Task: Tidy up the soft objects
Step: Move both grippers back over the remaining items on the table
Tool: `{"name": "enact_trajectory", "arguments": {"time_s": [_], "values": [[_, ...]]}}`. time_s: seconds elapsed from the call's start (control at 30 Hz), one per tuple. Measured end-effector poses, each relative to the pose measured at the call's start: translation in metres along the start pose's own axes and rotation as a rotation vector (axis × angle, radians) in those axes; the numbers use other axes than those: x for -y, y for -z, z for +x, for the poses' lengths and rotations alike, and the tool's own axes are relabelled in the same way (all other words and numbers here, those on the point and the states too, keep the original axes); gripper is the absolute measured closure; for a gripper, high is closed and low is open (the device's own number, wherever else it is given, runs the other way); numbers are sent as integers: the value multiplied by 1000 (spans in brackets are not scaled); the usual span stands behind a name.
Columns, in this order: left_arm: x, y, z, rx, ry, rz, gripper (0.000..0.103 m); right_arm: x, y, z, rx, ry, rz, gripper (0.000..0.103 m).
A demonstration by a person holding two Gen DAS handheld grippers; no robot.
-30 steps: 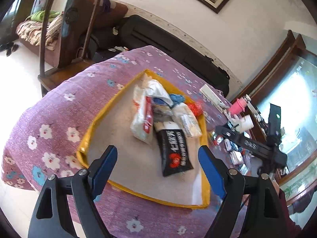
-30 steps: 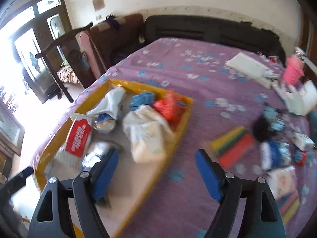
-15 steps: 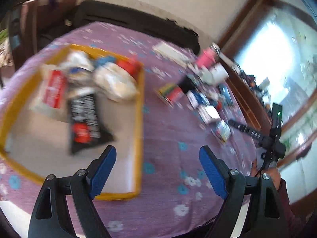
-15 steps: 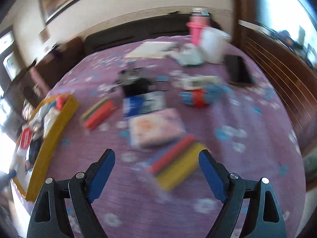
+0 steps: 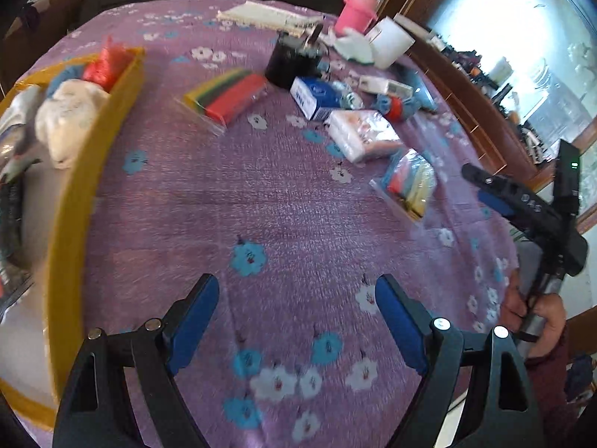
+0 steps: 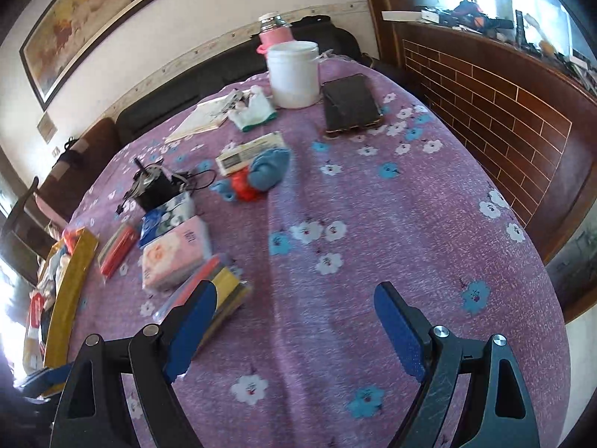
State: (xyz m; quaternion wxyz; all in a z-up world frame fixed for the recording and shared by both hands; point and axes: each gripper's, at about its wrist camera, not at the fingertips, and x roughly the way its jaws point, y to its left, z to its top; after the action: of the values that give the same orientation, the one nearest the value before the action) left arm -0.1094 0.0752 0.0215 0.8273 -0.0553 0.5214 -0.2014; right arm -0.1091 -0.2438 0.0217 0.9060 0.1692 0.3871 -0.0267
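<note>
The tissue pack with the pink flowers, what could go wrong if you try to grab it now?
The tissue pack lies tight against the blue pack and the bag of coloured sponges, so the open right gripper could catch a neighbour too.

The purple cloth looks loose; fingers pressed low might bunch it and drag things.

The yellow tray already looks crowded at its far end, so a pack dropped there might slide out.

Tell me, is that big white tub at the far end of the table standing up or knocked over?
Upright. The white tub stands on its base on the purple tablecloth, rim upward, beside the dark phone.
</note>
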Motion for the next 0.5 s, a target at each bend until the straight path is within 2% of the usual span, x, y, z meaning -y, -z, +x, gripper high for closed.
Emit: {"name": "enact_trajectory", "arguments": {"time_s": [0.17, 0.4, 0.5], "values": [[10, -6, 13, 10, -64, 41, 15, 16, -13, 11, 28, -10, 65, 14], [19, -2, 21, 33, -95, 77, 0, 35, -29, 30, 61, -25, 143, 14], [24, 1, 23, 55, -128, 104, 0, 41, -28, 34, 51, -51, 164, 14]]}}
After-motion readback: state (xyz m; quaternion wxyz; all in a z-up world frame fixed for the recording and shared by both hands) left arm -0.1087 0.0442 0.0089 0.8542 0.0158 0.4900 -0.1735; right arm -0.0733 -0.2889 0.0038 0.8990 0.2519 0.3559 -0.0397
